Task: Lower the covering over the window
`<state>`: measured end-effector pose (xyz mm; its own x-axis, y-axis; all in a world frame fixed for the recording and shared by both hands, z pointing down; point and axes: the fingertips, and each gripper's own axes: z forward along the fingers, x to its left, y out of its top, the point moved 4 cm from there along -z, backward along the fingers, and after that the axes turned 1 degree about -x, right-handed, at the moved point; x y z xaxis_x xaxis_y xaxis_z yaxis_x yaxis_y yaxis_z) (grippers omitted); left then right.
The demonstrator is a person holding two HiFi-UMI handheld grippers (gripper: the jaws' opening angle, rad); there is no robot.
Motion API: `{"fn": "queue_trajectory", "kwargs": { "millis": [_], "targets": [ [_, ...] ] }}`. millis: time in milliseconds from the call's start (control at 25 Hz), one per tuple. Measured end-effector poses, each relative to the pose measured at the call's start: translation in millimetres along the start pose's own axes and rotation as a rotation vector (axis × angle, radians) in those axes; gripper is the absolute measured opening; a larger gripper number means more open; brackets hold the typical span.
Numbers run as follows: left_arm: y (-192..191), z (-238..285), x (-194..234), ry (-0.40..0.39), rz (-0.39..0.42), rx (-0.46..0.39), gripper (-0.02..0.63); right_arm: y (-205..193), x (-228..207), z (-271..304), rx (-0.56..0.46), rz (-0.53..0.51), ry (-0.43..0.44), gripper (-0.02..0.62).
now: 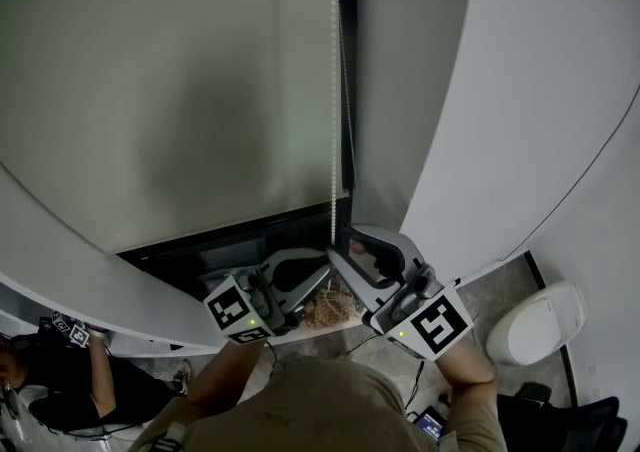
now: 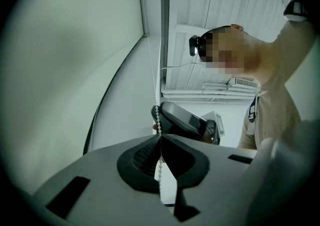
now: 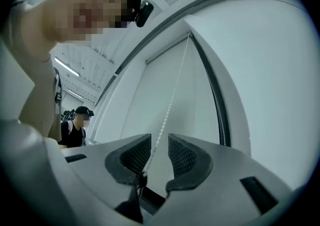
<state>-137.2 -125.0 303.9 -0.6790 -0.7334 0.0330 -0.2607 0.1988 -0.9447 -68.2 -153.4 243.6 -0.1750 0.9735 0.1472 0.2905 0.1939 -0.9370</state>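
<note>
Left tongs pinched shut on bead chain. Right tongs parted, chain running unclamped between pads. Roller blind hangs low over window, dark strip uncovered just above both tongs.

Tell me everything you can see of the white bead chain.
The white bead chain, small round beads, plastic by the look, hangs straight beside the pale roller blind and the dark window frame. The left gripper is clamped on it. It also runs unpressed between the open jaws of the right gripper.
</note>
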Motion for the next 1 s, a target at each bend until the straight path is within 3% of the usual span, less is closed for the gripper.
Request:
{"fn": "queue_trajectory", "kwargs": {
  "millis": [120, 200, 320, 400, 440, 520, 680, 760, 880, 1000],
  "targets": [
    [-6, -6, -2, 0.006, -0.013, -0.017, 0.023, -4, -1, 14, -0.008, 0.018, 0.033, 0.078],
    [-2, -8, -1, 0.004, 0.011, -0.015, 0.023, -3, 1, 16, -0.016, 0.034, 0.059, 0.02],
    [8, -18, 0, -0.052, 0.032, -0.033, 0.025, -11, -8, 18, -0.024, 0.079, 0.041, 0.009],
    [21, -23, 9, -0.081, 0.003, -0.091, 0.163, -36, -13, 14, 0.034, 0.118, 0.034, 0.009],
    [30, -23, 14, -0.075, 0.002, -0.109, 0.173, -54, -10, 10, 0.079, 0.137, 0.044, 0.009],
    [43, -13, 19, -0.037, 0.06, -0.087, 0.173, -81, 4, 1, 0.136, 0.169, 0.074, 0.009],
    [47, 20, 21, 0.009, 0.186, 0.006, 0.167, -84, 15, -4, 0.126, 0.179, 0.106, 0.009],
    [45, 23, 19, -0.023, 0.15, 0.0, 0.046, -83, 19, -3, 0.119, 0.184, 0.116, 0.009],
    [45, 16, 25, -0.022, 0.106, -0.016, 0.025, -76, 25, -3, 0.096, 0.13, 0.126, 0.011],
    [45, 4, 36, 0.028, 0.114, -0.03, 0.023, -63, 16, -17, 0.071, 0.113, 0.079, 0.095]
  ]
}}
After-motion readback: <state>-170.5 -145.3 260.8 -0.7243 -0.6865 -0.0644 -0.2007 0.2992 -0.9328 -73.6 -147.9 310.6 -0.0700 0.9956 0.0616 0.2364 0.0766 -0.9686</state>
